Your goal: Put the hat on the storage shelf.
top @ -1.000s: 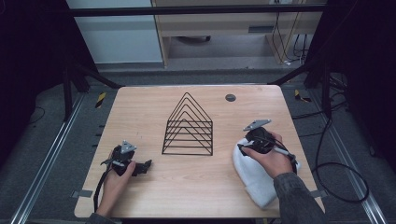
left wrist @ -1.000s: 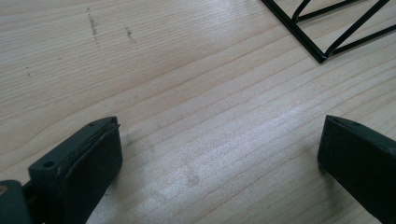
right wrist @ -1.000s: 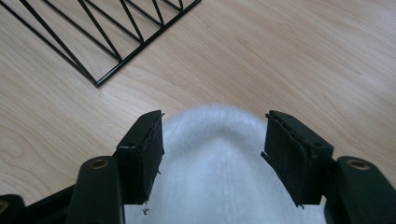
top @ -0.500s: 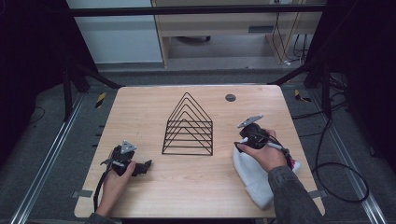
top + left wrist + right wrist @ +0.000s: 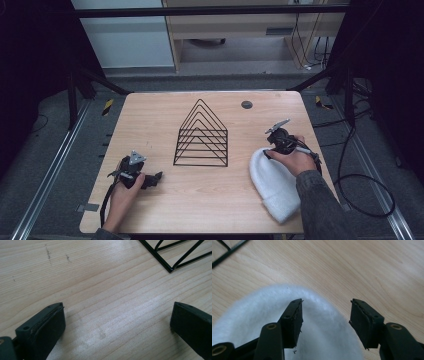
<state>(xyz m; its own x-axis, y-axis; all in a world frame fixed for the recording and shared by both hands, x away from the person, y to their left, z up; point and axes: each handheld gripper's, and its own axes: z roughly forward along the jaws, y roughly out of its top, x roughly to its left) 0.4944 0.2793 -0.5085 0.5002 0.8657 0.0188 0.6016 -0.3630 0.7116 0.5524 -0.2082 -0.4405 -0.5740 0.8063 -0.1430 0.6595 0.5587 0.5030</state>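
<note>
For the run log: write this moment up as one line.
left gripper: open, over bare table | right gripper: open, fingers over edge of white hat | wire rack: mid-table, untouched

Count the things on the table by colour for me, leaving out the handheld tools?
Black: 2, the rack and a small disc
White: 1, the hat
Total: 3

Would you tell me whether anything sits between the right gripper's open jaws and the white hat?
Nothing visible does: the right gripper hangs open directly over the white hat's rounded end, with only fabric below the jaws.
</note>
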